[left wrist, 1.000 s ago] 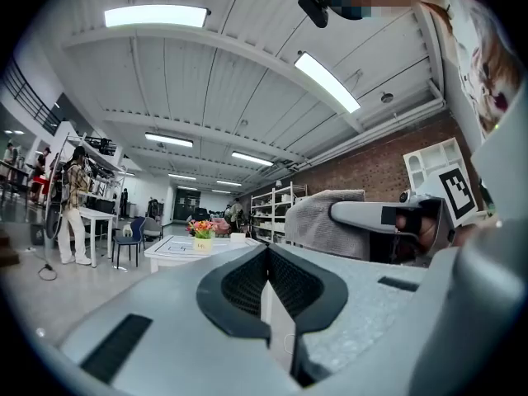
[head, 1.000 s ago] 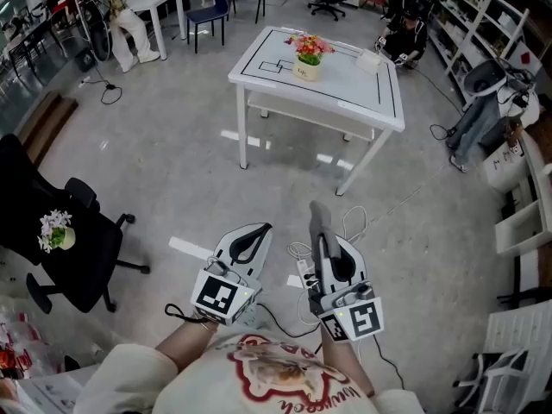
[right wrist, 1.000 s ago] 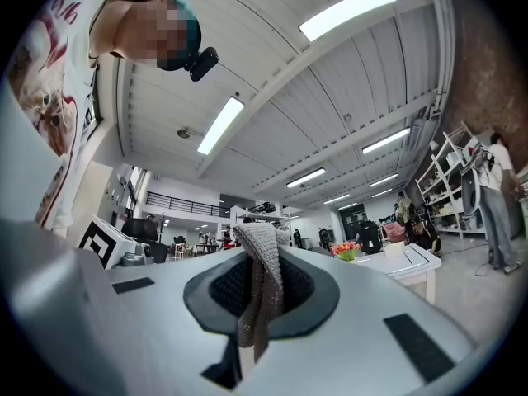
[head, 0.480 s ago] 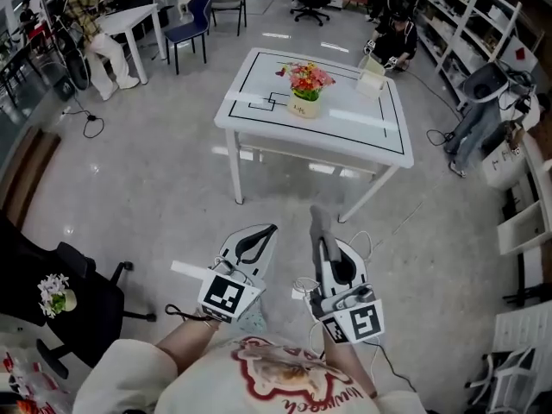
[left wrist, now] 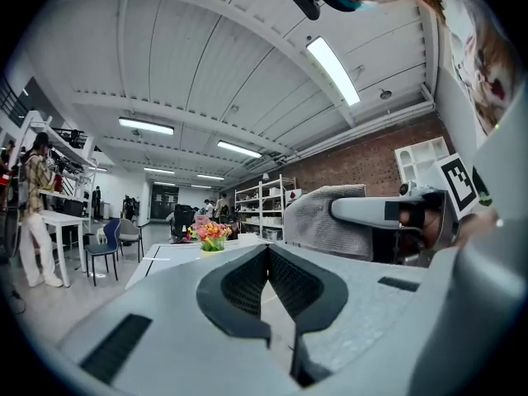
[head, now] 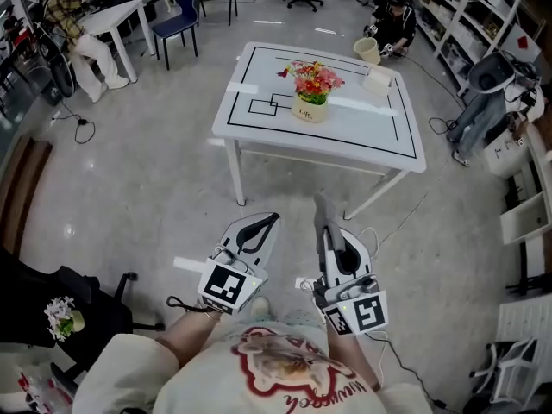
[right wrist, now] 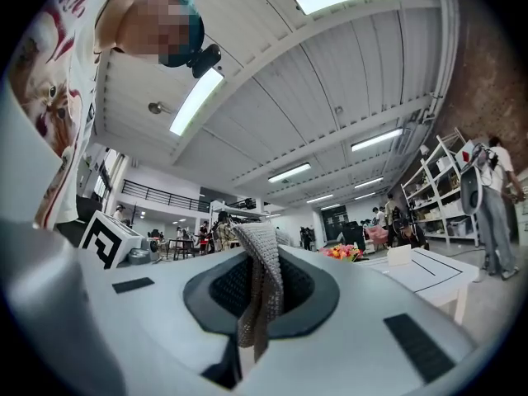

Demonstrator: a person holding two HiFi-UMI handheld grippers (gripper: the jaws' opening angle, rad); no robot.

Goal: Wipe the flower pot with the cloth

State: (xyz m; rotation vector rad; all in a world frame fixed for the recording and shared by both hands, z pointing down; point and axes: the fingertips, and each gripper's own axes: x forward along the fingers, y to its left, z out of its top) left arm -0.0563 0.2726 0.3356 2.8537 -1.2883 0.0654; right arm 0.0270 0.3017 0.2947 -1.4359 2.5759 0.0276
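Workshop floor point(head: 147, 197) shown below. Left gripper point(head: 266, 221): fingers clenched together, nothing held. Right gripper point(head: 320, 205): fingers clamped on grey cloth point(right wrist: 259, 283). Flower pot point(head: 310, 110) placed well ahead of both, on white worktop point(head: 379, 132), untouched by cloth.

You had both grippers held out in front of your chest, side by side and close together, pointing away from you and roughly level. Your left gripper point(head: 272, 219) had its 2 jaws pressed together with nothing between them. Your right gripper point(head: 326, 233) was clamped on the cloth point(head: 320, 207), which poked out past the tips. The marker cubes point(head: 226, 287) sat at the back ends, just ahead of your wrists. Your left arm point(head: 138, 365) was in a pale sleeve, elbow tucked in.
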